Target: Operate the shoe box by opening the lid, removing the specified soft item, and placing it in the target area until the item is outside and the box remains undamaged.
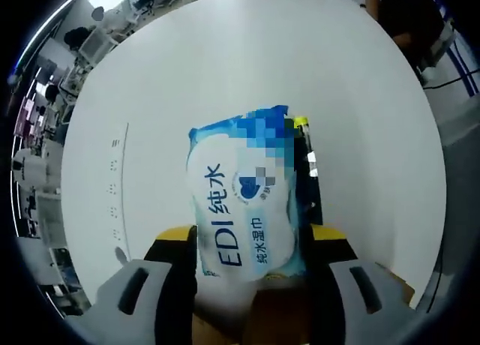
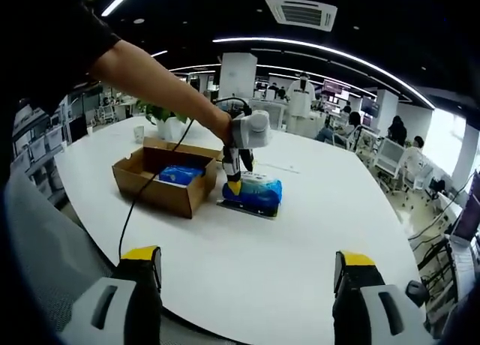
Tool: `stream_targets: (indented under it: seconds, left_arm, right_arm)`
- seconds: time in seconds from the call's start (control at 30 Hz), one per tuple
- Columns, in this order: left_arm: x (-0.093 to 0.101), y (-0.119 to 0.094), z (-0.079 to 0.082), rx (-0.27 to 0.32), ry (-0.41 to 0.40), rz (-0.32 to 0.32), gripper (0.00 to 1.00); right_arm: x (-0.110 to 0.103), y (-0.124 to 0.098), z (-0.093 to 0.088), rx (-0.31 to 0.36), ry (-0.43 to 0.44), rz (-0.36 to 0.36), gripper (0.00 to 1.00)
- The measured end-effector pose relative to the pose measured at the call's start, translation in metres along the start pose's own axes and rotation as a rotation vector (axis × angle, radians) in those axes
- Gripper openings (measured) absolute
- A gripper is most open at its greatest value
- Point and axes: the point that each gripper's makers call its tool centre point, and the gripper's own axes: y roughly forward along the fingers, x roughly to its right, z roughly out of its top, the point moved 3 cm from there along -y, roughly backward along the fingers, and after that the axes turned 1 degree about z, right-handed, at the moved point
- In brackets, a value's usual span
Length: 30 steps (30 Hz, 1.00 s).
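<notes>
Blue wipes pack (image 1: 244, 202) clamped between left gripper (image 1: 251, 266) jaws; right gripper (image 2: 244, 274) spread, holding nothing

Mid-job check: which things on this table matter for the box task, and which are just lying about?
Job:
open brown cardboard box
blue-and-white wet-wipes pack, held by the left gripper
second blue pack inside the box
dark flat mat under the held pack

Lying about:
potted green plant
small cup

In the right gripper view, the open shoe box (image 2: 161, 181) sits on the counter (image 2: 315, 225) with 1 packet (image 2: 180, 174) inside. Just right of it, the wipes pack (image 2: 255, 191) lies on the counter, the left tool (image 2: 235, 181) at its near-left end.
</notes>
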Motion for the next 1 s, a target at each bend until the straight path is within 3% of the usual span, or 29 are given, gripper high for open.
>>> stream_targets:
  seconds: [0.27,1.0]
  left_arm:
    - [-0.01,-0.036,-0.001,0.052,-0.038,0.044,0.61]
    - [-0.006,-0.095,-0.053,0.072,-0.106,0.059,0.62]
  right_arm:
    - [-0.003,0.001,0.001,-0.001,-0.001,0.015,0.95]
    - [-0.005,0.0,0.001,0.004,-0.003,0.027,0.95]
